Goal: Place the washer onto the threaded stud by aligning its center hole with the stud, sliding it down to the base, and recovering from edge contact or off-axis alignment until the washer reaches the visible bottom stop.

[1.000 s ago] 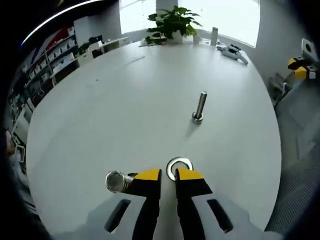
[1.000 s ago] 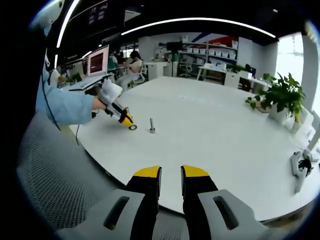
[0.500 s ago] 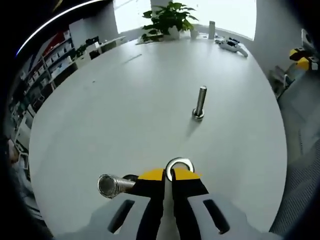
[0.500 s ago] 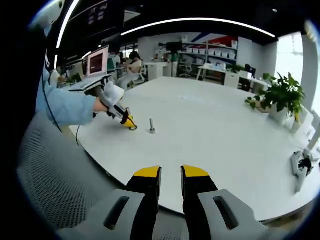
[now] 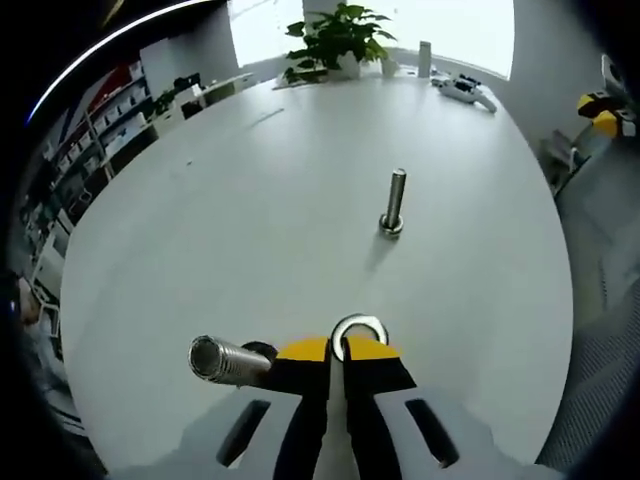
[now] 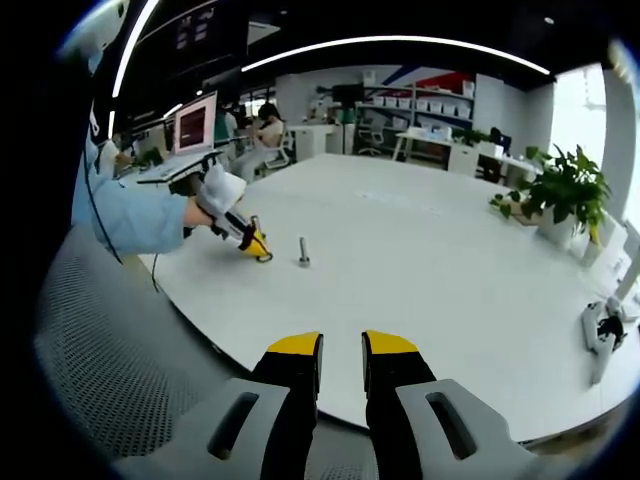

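Metal cylinder (image 5: 222, 360) lies on the white table (image 5: 250, 200), left of and nearer than the upright threaded stud (image 5: 393, 203). Left gripper (image 5: 338, 352) — jaws pressed together on the washer (image 5: 359, 327) — sits well short of the stud; bare tabletop lies between. Right gripper (image 6: 342, 347), jaws apart, holds nothing. Potted plant (image 5: 335, 40) stands beyond.

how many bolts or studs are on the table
2. One threaded stud stands upright on the white table, ahead of the left gripper, which pinches the washer. A second metal bolt lies beside that gripper's jaws.
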